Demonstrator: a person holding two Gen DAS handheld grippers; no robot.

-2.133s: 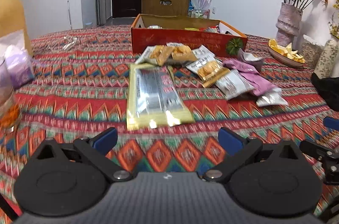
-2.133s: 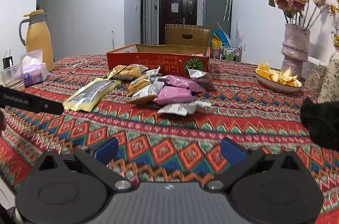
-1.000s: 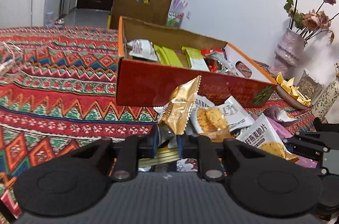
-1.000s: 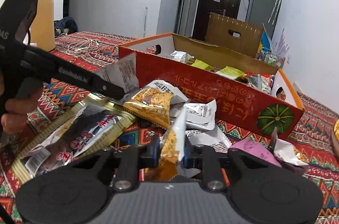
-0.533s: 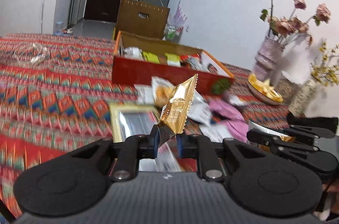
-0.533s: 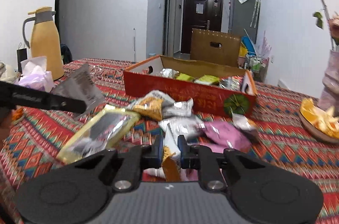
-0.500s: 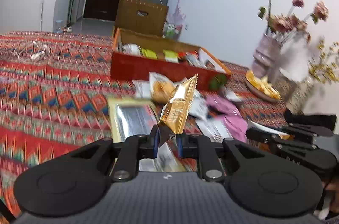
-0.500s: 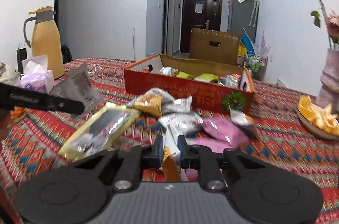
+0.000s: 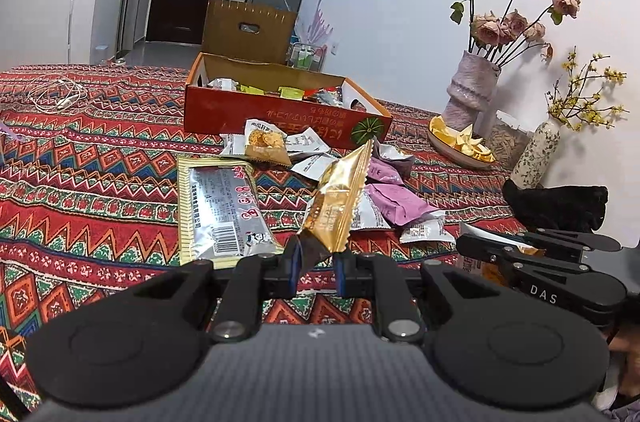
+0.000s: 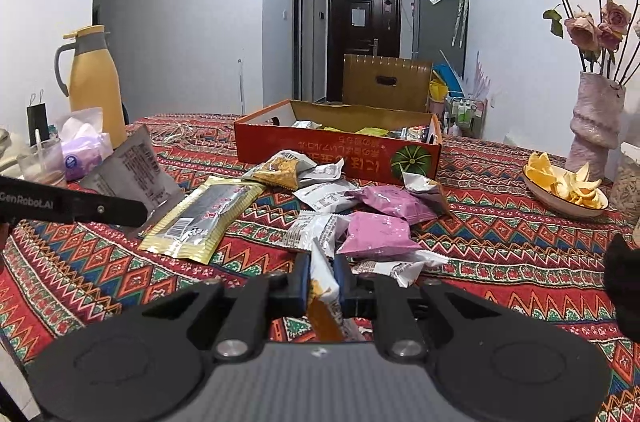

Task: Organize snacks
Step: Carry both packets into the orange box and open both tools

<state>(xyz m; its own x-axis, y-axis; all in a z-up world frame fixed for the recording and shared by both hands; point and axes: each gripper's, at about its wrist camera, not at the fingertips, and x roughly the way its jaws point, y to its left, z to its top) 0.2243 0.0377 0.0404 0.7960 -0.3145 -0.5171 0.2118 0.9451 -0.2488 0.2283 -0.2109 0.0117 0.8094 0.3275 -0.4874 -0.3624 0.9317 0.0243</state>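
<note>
Gripping a gold packet (image 9: pixel 335 198) by its bottom corner, the left gripper (image 9: pixel 316 264) holds it clear of the tablecloth (image 9: pixel 100 190), long axis tilted up and to the right toward the red box (image 9: pixel 280 110). The right gripper (image 10: pixel 322 278) is clamped on a white-and-orange packet (image 10: pixel 322 286) that stands on edge between the pads; its lower half drops behind the gripper body, so its print cannot be read. Its jaws have just been closing on that packet.

Box contents are only partly visible over the near wall: a few white, yellow and green wrappers, too small to count. In front of the box lies a loose pile: two pink packets (image 10: pixel 378 230), several white ones, one orange-fronted packet (image 9: pixel 266 142). Left of the pile lies one long silver-and-yellow bag (image 9: pixel 218 206), its long axis running toward the box. Right of the box stand one vase (image 9: pixel 470 90) of roses and one dish (image 9: pixel 460 144) of peels. Far left of the box, in the right wrist view, stands one yellow jug (image 10: pixel 94 82).
</note>
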